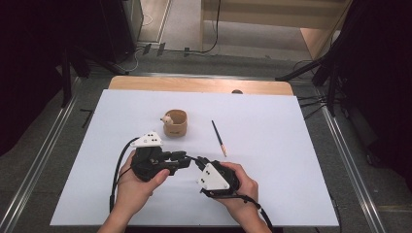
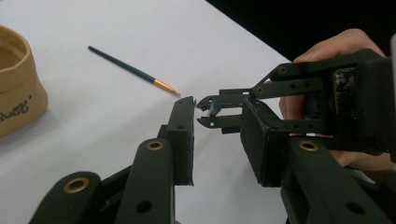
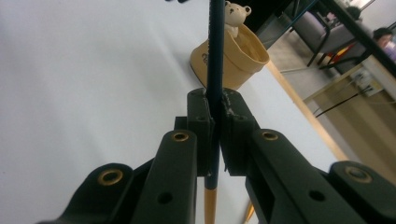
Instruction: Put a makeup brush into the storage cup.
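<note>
A white-topped table (image 1: 291, 189) is seen from above, with a person's two forearms coming in from the near edge. Each hand holds a black two-jaw gripper, and the two tools meet nose to nose near the middle of the near half of the table.

The right gripper (image 1: 198, 160) points up and to the left. Seen from its own camera, the right gripper (image 3: 215, 107) has its jaws pressed together on a thin dark blue stick with a tan lower end (image 3: 215, 56). The stick runs straight up between the pads and out past the top of that view, and its tan end shows below the jaws.

The left gripper (image 1: 182, 156) points to the right, towards the other tool. Its own camera shows the left gripper (image 2: 219, 116) with its jaws spread and nothing pressed between the pads. The tips of the right gripper (image 2: 210, 112) sit just beyond the gap, level with it.

Farther back on the table stands a round tan cup (image 1: 175, 124) with a small cream toy bear (image 1: 167, 118) perched at its rim. To the right of the cup, well apart from it, a slim dark brush with a gold band (image 1: 218, 138) lies flat on the white surface.
</note>
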### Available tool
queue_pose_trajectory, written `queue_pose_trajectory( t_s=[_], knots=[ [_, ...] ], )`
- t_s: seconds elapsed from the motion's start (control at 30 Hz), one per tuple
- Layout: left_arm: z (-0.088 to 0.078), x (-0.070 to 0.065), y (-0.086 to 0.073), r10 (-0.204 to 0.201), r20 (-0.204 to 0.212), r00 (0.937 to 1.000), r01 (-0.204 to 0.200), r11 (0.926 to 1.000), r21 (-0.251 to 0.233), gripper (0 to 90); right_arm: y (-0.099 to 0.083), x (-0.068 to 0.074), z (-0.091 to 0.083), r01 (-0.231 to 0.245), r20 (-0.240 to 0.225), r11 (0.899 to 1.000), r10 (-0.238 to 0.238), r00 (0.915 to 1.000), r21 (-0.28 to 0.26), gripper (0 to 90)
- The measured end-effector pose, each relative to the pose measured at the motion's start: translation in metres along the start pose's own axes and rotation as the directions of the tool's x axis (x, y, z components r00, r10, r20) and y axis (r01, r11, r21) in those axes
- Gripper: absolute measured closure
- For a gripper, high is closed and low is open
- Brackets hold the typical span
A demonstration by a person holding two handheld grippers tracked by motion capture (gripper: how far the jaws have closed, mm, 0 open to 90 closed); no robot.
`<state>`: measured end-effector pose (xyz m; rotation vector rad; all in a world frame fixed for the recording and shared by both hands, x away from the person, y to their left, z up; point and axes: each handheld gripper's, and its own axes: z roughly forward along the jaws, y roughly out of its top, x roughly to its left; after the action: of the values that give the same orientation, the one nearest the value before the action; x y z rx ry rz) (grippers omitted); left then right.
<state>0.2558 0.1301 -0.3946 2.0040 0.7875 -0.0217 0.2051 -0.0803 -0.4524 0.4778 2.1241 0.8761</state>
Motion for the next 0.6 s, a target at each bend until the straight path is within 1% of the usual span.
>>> queue_pose_trajectory(
  t_s=[0.03, 0.07, 0.1, 0.13, 0.17, 0.2, 0.23, 0.27, 0.37, 0.4, 0.43, 0.53, 0.6],
  knots=[
    [0.0, 0.0, 0.0, -0.008, -0.003, 1.0, 0.008, 1.0, 0.002, 66.7, 0.0, 0.0, 0.0, 0.0, 0.0, 1.0, 0.0, 1.0, 0.0, 85.2],
    [0.0, 0.001, 0.0, -0.017, -0.007, 0.9998, 0.017, 0.9998, 0.007, 67.8, 0.001, 0.003, 0.0, 0.033, 0.01, 0.999, -0.033, 0.9994, 0.006, 85.3],
    [0.0, 0.001, 0.0, -0.017, -0.007, 0.9998, 0.017, 0.9998, 0.007, 68.4, 0.001, 0.004, 0.0, 0.045, 0.012, 0.999, -0.045, 0.9989, 0.009, 85.2],
    [0.0, 0.001, 0.001, -0.03, -0.004, 0.9995, 0.03, 0.9994, 0.017, 69.0, 0.002, 0.004, 0.0, 0.054, 0.018, 0.999, -0.054, 0.9984, 0.008, 85.3],
    [0.0, 0.001, 0.001, -0.033, -0.005, 0.9994, 0.033, 0.9992, 0.024, 69.6, 0.002, 0.005, 0.001, 0.063, 0.018, 0.998, -0.063, 0.9978, 0.011, 85.3],
    [0.001, 0.0, 0.001, -0.036, -0.014, 0.9992, 0.036, 0.999, 0.028, 70.3, 0.002, 0.006, 0.001, 0.068, 0.02, 0.998, -0.068, 0.9975, 0.014, 85.3],
    [0.001, 0.0, 0.001, -0.036, -0.014, 0.9992, 0.036, 0.999, 0.028, 70.7, 0.002, 0.006, 0.001, 0.072, 0.025, 0.997, -0.072, 0.9971, 0.015, 85.2],
    [0.002, 0.0, 0.001, -0.042, -0.019, 0.9989, 0.043, 0.9982, 0.04, 71.5, 0.002, 0.007, 0.0, 0.081, 0.028, 0.997, -0.081, 0.9963, 0.016, 85.3],
    [0.005, -0.001, 0.001, -0.051, -0.019, 0.9985, 0.052, 0.9968, 0.061, 72.8, 0.002, 0.007, 0.0, 0.098, 0.033, 0.995, -0.099, 0.9946, 0.017, 85.3],
    [0.005, -0.001, 0.001, -0.051, -0.019, 0.9985, 0.052, 0.9968, 0.061, 73.4, 0.002, 0.007, 0.0, 0.098, 0.033, 0.995, -0.099, 0.9946, 0.017, 85.3],
    [0.006, -0.001, 0.0, -0.056, -0.022, 0.9982, 0.057, 0.9957, 0.072, 73.4, 0.003, 0.008, 0.0, 0.099, 0.037, 0.995, -0.1, 0.9943, 0.017, 85.2],
    [0.01, -0.001, 0.0, -0.081, -0.026, 0.9964, 0.083, 0.9919, 0.096, 74.9, 0.003, 0.01, 0.0, 0.133, 0.042, 0.991, -0.134, 0.9901, 0.016, 85.3],
    [0.011, 0.0, 0.0, -0.088, -0.027, 0.9958, 0.09, 0.991, 0.098, 76.8, 0.003, 0.011, 0.001, 0.142, 0.044, 0.99, -0.142, 0.9889, 0.018, 85.3]
  ],
)
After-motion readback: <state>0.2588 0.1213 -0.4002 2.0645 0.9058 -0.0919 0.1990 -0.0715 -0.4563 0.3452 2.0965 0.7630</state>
